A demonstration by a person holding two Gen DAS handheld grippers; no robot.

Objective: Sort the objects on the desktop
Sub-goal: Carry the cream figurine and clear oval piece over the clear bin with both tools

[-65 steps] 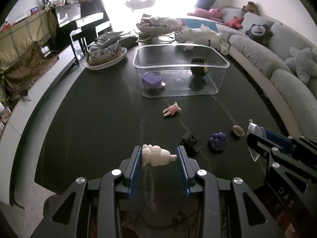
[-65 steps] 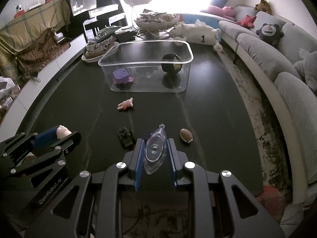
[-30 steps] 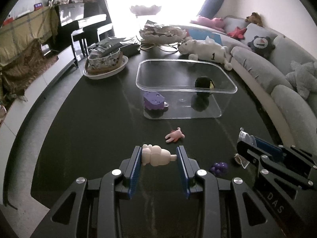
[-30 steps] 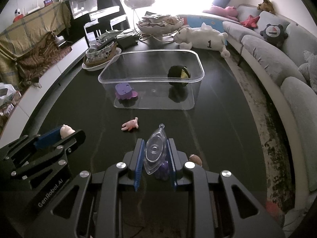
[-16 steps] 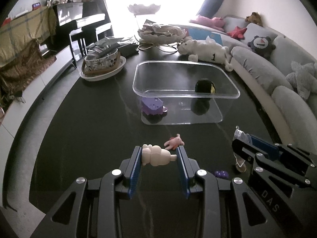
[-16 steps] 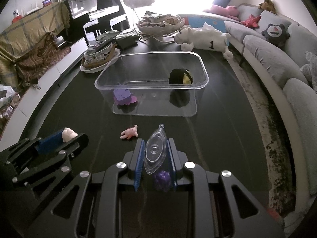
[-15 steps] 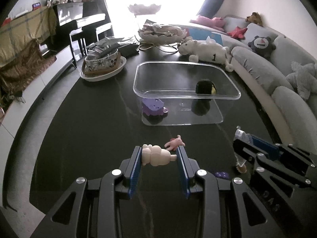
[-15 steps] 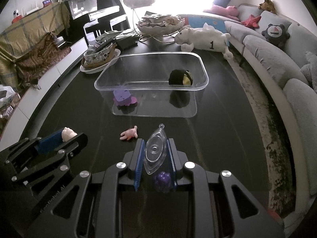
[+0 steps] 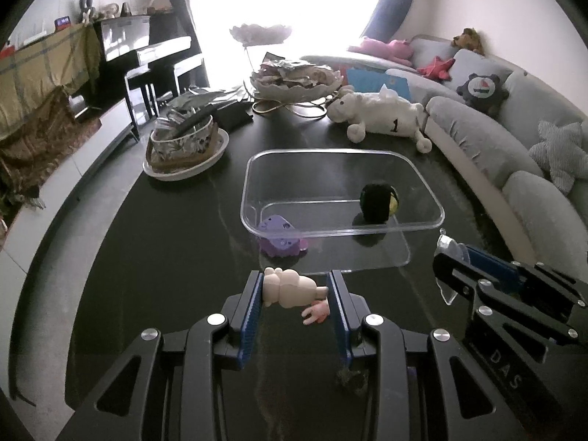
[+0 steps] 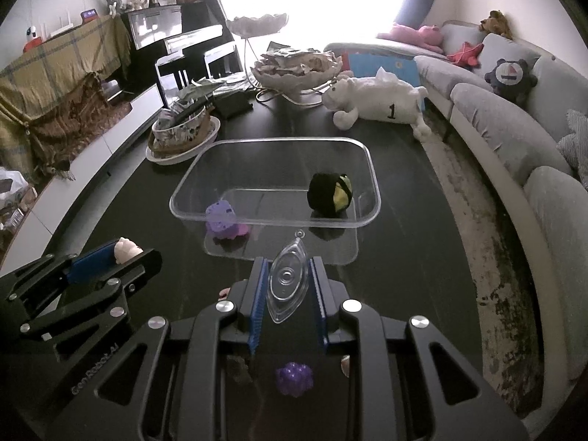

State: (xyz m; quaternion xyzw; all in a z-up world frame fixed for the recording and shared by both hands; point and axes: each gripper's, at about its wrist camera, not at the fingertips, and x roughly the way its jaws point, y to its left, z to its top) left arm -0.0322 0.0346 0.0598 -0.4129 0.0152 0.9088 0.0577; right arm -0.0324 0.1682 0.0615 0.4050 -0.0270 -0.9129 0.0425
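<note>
Two claws are in view: the left claw (image 9: pixel 296 292) and the right claw (image 10: pixel 287 286). One clear plastic bin (image 9: pixel 422 183) stands on the tabletop (image 9: pixel 176 242), with two toys inside: one purple toy (image 9: pixel 278 237) and one black-and-yellow ball (image 9: pixel 376 202). One cream figure (image 9: pixel 288 287) and one clear teardrop piece (image 10: pixel 287 280) are held. Loose toys number three: one pink hand (image 9: pixel 315 312), one purple grape cluster (image 10: pixel 294 378), one small football (image 10: pixel 345 361), mostly hidden.
</note>
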